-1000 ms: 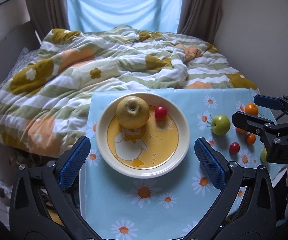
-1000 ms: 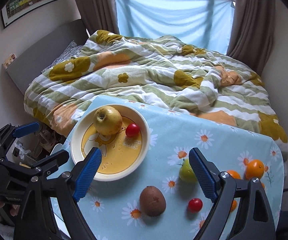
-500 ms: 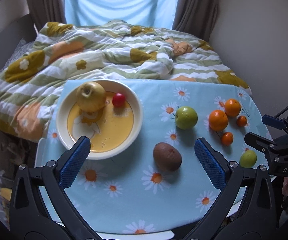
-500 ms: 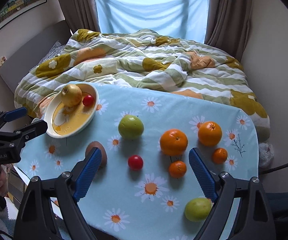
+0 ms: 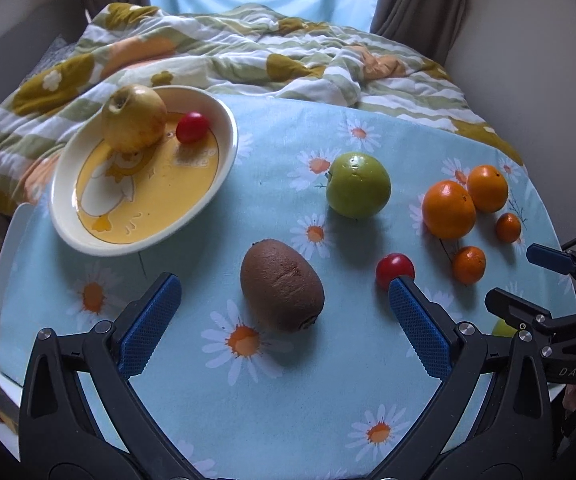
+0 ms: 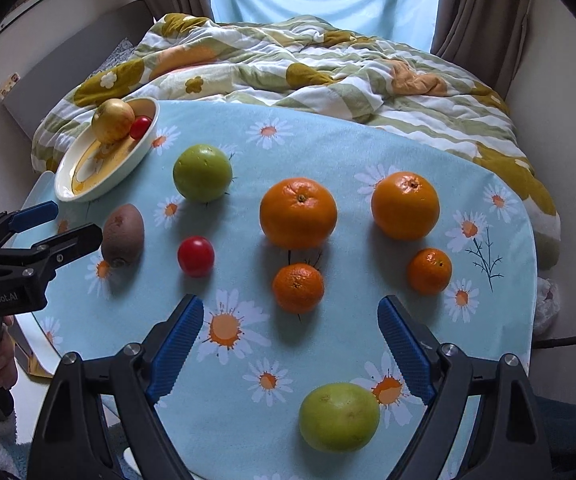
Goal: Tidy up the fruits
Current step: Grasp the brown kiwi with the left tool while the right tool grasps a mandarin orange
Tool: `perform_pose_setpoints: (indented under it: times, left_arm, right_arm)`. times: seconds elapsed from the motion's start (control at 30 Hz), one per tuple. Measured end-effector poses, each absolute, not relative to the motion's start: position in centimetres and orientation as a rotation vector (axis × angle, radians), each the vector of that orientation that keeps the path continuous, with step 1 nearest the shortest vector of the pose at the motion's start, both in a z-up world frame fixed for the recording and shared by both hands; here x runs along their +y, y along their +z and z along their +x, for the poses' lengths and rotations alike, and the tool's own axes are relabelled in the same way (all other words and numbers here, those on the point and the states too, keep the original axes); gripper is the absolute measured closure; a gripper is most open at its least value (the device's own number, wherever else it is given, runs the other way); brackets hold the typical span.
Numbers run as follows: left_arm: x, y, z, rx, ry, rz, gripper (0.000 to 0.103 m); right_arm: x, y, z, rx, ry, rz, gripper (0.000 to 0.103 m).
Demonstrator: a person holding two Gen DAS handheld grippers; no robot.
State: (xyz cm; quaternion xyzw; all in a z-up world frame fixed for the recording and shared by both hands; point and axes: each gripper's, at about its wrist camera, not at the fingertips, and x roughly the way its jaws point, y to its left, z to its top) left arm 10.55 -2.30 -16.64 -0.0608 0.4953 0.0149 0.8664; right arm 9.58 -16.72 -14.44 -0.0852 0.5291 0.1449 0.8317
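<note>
Left gripper (image 5: 284, 312) fingers spread wide, gripping nothing, kiwi (image 5: 282, 285) lying between them on the worktop (image 5: 248, 400). Right gripper (image 6: 289, 344) fingers likewise released, above a small mandarin (image 6: 297, 287) and near a pale green fruit (image 6: 339, 417). Yellow apple (image 5: 134, 118) and one cherry tomato (image 5: 192, 127) sit in the plate (image 5: 224, 160); the other fruits lie loose on the cloth.

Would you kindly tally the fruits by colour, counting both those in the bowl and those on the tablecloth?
Orange: 4
Green: 2
Red: 2
Yellow: 1
Brown: 1
Total: 10
</note>
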Motion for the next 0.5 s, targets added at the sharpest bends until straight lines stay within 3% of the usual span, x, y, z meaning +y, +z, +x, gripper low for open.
perform_pose_setpoints:
  times: [0.1,0.27,0.5]
  left_arm:
    - [-2.6,-17.8,11.1,1.046,0.057,-0.140,0.000]
    - [-2.6,-19.9,12.0,1.083,0.093,-0.168,0.013]
    - [-2.6,-21.1,12.5,1.083,0.126,-0.183,0.015]
  right_arm:
    - [-16.6,-15.2,9.7,1.123,0.303,-0.222,0.016]
    - [-16.5,-16.9,10.1,1.134,0.307,-0.263,0.016]
    - [-16.1,-18.0,10.4,1.154,0.310,-0.241,0.020]
